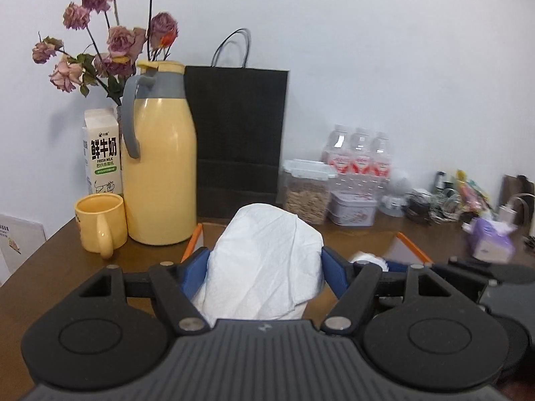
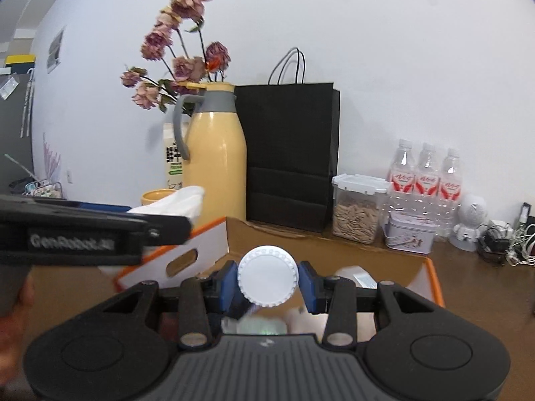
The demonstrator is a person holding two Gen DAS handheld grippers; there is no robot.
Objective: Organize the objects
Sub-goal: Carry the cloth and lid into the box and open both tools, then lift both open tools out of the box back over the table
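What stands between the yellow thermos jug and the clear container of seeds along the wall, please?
The black paper bag stands between the yellow thermos jug and the clear seed container, plainest in the right wrist view.

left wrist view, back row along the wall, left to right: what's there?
milk carton → yellow thermos jug → black paper bag → clear container of seeds → patterned tin → white round gadget → tangle of cables

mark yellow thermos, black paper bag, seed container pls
yellow thermos (image 1: pixel 160 173): left wrist view, middle of its body.
black paper bag (image 2: pixel 287 147): right wrist view, centre of its front panel.
seed container (image 2: pixel 356 214): right wrist view, clear wall over the seeds.
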